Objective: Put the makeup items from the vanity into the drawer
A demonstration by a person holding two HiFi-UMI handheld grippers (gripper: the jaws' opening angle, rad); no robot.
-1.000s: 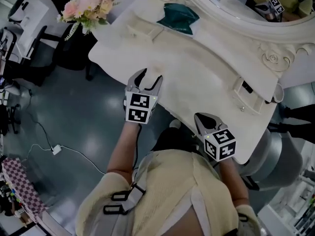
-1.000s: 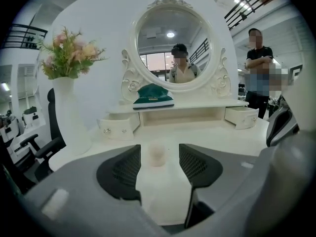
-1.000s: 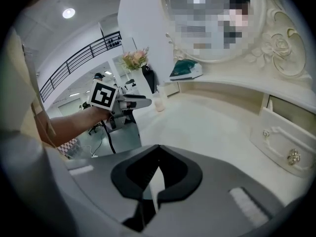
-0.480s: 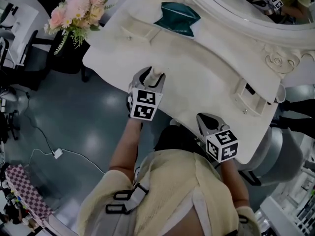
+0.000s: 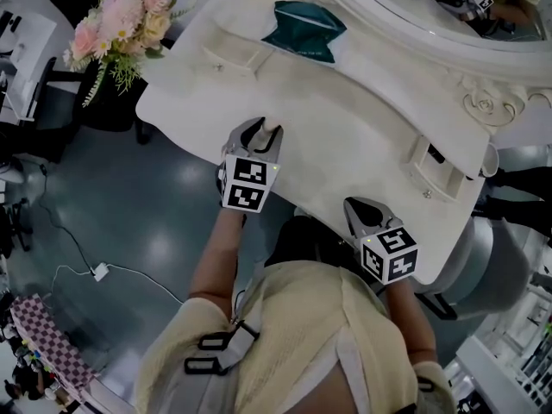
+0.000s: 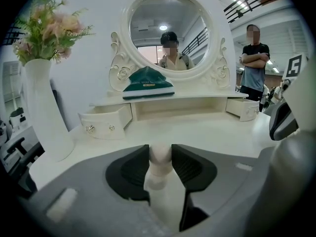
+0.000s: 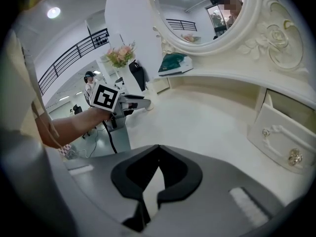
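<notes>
A cream-white slim bottle (image 6: 160, 181) with a round cap stands near the front edge of the white vanity top (image 5: 354, 119). My left gripper (image 5: 261, 131) is around it, its jaws closing, and both pads touch the cap in the left gripper view (image 6: 160, 157). In the head view the bottle (image 5: 272, 133) shows pale between the fingers. My right gripper (image 5: 363, 205) hovers over the vanity's front right, shut and empty (image 7: 158, 149). Two small drawers stand pulled out: a left drawer (image 5: 233, 57) and a right drawer (image 5: 435, 166).
A green pouch (image 5: 306, 28) lies on the back shelf under the oval mirror (image 5: 431, 11). A white vase of pink flowers (image 5: 116, 24) stands off the vanity's left end. A person with crossed arms (image 6: 254, 58) stands at the far right. Cables lie on the grey floor (image 5: 95, 270).
My left gripper has moved forward over the vanity edge onto the bottle and its jaws have narrowed around it. The right gripper has stayed put.
</notes>
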